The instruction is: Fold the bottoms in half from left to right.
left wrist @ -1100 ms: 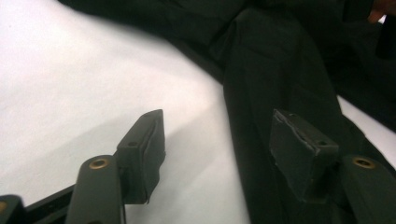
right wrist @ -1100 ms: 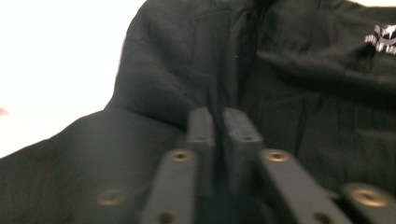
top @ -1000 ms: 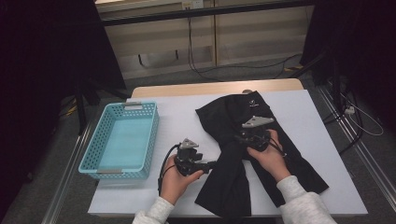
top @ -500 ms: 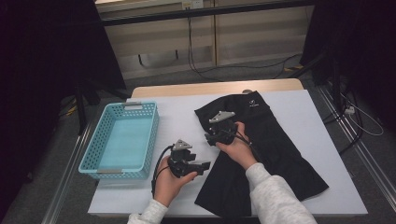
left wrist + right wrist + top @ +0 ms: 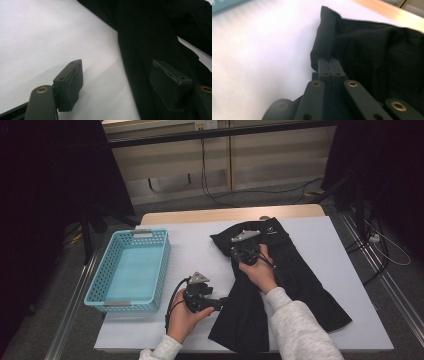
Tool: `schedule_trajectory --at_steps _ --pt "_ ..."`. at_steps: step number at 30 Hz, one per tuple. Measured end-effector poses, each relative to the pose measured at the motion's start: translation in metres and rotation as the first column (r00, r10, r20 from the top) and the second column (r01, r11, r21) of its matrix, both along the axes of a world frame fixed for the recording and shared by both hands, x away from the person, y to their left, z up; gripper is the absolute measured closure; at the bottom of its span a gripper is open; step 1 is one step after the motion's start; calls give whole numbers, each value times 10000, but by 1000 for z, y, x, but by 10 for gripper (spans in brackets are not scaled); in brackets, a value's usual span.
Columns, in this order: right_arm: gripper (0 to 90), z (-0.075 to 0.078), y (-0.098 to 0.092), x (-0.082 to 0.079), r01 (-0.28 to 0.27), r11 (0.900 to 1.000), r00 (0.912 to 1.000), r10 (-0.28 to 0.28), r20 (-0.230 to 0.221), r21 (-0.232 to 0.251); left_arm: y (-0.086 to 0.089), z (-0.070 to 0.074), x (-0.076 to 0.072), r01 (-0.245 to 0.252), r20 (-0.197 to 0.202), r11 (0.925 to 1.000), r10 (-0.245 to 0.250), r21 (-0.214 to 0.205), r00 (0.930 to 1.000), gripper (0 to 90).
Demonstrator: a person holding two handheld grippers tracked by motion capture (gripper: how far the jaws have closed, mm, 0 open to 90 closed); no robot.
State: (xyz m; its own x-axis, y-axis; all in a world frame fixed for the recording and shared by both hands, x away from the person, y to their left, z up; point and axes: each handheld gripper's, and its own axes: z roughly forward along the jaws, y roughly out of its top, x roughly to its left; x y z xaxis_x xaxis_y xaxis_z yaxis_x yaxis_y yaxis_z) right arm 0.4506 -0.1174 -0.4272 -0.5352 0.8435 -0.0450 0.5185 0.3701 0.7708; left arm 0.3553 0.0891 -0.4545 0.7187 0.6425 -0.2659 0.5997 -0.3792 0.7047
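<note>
White sheeting covers the table (image 5: 150,325), with a turquoise basket (image 5: 129,270) at its left and the black garment (image 5: 295,270) spread across its right half. Your right gripper (image 5: 329,62) has just closed; its jaws are pinching the garment's folded upper-left edge. Your left gripper (image 5: 117,82) has its jaws spread, one over bare sheeting, one over the garment's lower left edge.

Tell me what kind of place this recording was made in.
Probably a lab or recording workspace, not a home: a white-covered table holding a black garment and a turquoise basket, dark curtains at the sides, cables across the floor.
</note>
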Motion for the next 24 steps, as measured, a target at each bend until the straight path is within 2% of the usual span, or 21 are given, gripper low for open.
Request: schedule_trajectory --at_steps 4,9,12,15,18,19,20,22,24 --pt "900 11 -10 0 216 9993 9996 -222 184 315 -4 -2 0 152 -46 9999 -152 30 9999 275" --pt "900 17 -17 0 345 9986 9989 -357 289 405 -9 -4 -1 196 32 9998 -197 67 9998 313" --pt "900 19 -18 -1 345 9984 9988 -360 324 444 -9 -3 -2 298 -10 9993 -297 230 9996 405" --pt "900 19 -18 -1 333 9983 9989 -348 313 482 -13 -4 -5 373 -44 9991 -372 211 9993 503" --pt "900 19 -19 -3 319 9983 9990 -334 308 489 -18 -2 -9 542 -111 9976 -537 436 9985 585" --pt "899 18 -19 -4 313 9984 9990 -327 288 475 -19 -2 -9 393 -74 9982 -390 455 9992 605" --pt "899 18 -19 -4 295 9985 9990 -310 312 472 -19 -1 -9 563 -262 9969 -549 549 9981 637" --pt "899 17 -20 -6 269 9986 9992 -283 299 462 -22 -2 -10 480 -208 9972 -469 566 9987 709" --pt "900 17 -21 -7 292 9984 9992 -305 272 485 -23 -1 -11 440 -354 9973 -419 583 9985 759"
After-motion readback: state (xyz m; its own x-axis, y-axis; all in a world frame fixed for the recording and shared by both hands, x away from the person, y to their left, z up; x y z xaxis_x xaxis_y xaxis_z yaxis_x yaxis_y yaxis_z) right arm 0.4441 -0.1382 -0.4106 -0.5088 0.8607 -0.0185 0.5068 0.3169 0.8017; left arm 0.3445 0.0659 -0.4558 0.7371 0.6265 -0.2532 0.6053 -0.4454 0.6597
